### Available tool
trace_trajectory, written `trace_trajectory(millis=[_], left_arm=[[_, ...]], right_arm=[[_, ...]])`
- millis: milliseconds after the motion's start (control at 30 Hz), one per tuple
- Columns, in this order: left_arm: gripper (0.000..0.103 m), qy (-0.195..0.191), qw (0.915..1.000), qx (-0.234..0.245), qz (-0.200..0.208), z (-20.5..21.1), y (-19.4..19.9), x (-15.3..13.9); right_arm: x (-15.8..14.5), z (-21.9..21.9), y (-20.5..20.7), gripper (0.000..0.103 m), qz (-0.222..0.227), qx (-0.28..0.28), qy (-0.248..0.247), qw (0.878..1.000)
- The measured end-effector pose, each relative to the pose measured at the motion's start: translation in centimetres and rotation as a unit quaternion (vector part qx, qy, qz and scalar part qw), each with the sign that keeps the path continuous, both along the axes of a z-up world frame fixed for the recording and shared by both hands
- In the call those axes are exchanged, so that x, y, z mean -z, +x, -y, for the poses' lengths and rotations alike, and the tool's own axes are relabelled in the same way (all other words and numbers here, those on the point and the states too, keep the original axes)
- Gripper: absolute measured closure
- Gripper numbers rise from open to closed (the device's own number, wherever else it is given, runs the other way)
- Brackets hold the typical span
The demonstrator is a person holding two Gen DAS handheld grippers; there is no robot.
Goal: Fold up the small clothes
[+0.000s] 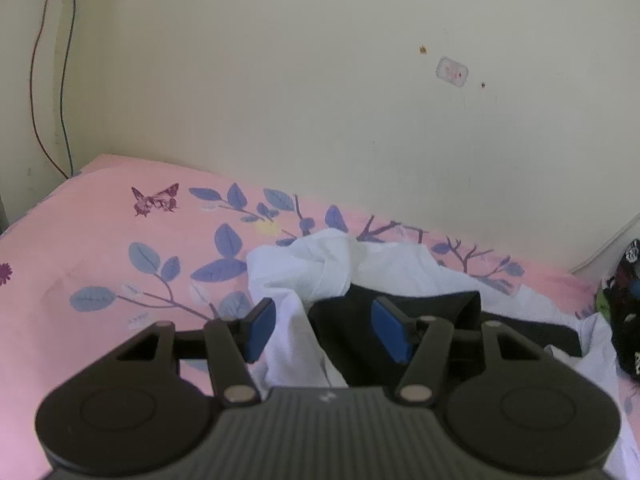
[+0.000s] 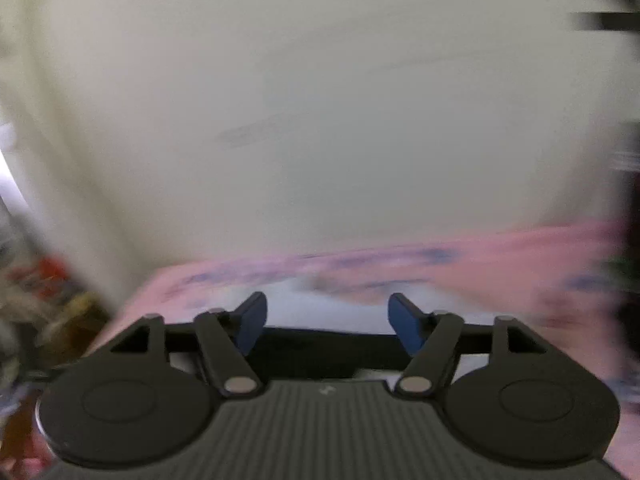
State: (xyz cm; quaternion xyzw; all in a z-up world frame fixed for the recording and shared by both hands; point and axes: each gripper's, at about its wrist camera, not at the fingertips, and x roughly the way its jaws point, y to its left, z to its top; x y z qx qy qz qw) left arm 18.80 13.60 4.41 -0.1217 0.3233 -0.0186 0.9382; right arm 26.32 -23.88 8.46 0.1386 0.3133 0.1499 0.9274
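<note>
A crumpled white garment [image 1: 320,268] with a black part [image 1: 348,320] lies on the pink floral bedsheet [image 1: 100,248]. My left gripper [image 1: 324,330] is open just above it, with a fold of white cloth and the black part between its blue pads, untouched as far as I can tell. In the blurred right wrist view my right gripper [image 2: 326,320] is open and empty over a black cloth strip [image 2: 320,346] and white cloth [image 2: 288,300] on the pink sheet [image 2: 500,252].
A cream wall [image 1: 320,80] rises right behind the bed. Thin cables [image 1: 48,80] hang in the left corner. A dark patterned bundle [image 1: 624,312] sits at the right edge. Blurred clutter [image 2: 36,292] shows left of the bed in the right wrist view.
</note>
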Motion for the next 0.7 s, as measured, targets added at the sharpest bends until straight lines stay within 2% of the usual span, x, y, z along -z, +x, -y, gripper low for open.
trace_trajectory(millis=[33, 100, 200, 233, 267, 300, 333, 367, 467, 567, 700], left_arm=[[0.048, -0.003, 1.0000, 0.006, -0.002, 0.2, 0.0, 0.2], [0.049, -0.007, 0.9998, 0.018, -0.005, 0.8, 0.1, 0.5], [0.056, 0.033, 0.9991, 0.024, -0.010, 2.4, 0.3, 1.4], [0.065, 0.054, 0.9982, 0.026, -0.006, 3.0, 0.3, 1.7], [0.071, 0.070, 0.9972, 0.027, -0.003, 3.4, 0.4, 1.9], [0.082, 0.085, 0.9960, 0.026, -0.001, 3.8, 0.4, 2.2], [0.090, 0.102, 0.9945, 0.024, 0.002, 4.2, 0.5, 2.4], [0.092, 0.112, 0.9935, 0.020, 0.003, 4.4, 0.6, 2.6], [0.094, 0.120, 0.9926, 0.015, 0.002, 4.3, 0.8, 3.1], [0.089, 0.144, 0.9895, 0.012, 0.006, 4.7, 0.9, 3.4], [0.085, 0.178, 0.9839, 0.013, 0.011, 5.5, 0.8, 3.5]], right_arm=[[0.9, 2.2, -0.5, 0.028, -0.001, 0.035, -0.017, 0.999], [2.9, 5.4, -0.8, 0.026, -0.023, 0.080, -0.021, 0.996], [6.3, 8.0, -0.3, 0.026, -0.084, 0.089, 0.043, 0.992], [6.9, 8.0, 0.0, 0.028, -0.090, 0.083, 0.057, 0.991], [7.4, 7.8, 0.3, 0.034, -0.092, 0.072, 0.062, 0.991], [7.8, 7.2, 0.9, 0.040, -0.093, 0.054, 0.060, 0.992], [8.1, 6.5, 1.6, 0.073, -0.091, 0.043, 0.044, 0.994], [8.3, 5.7, 2.4, 0.094, -0.086, 0.043, 0.020, 0.995], [9.3, 5.3, 5.2, 0.103, -0.077, 0.076, -0.008, 0.994], [10.6, 6.2, 7.7, 0.103, -0.072, 0.114, -0.021, 0.991], [10.5, 7.4, 6.8, 0.103, -0.086, 0.135, -0.007, 0.987]])
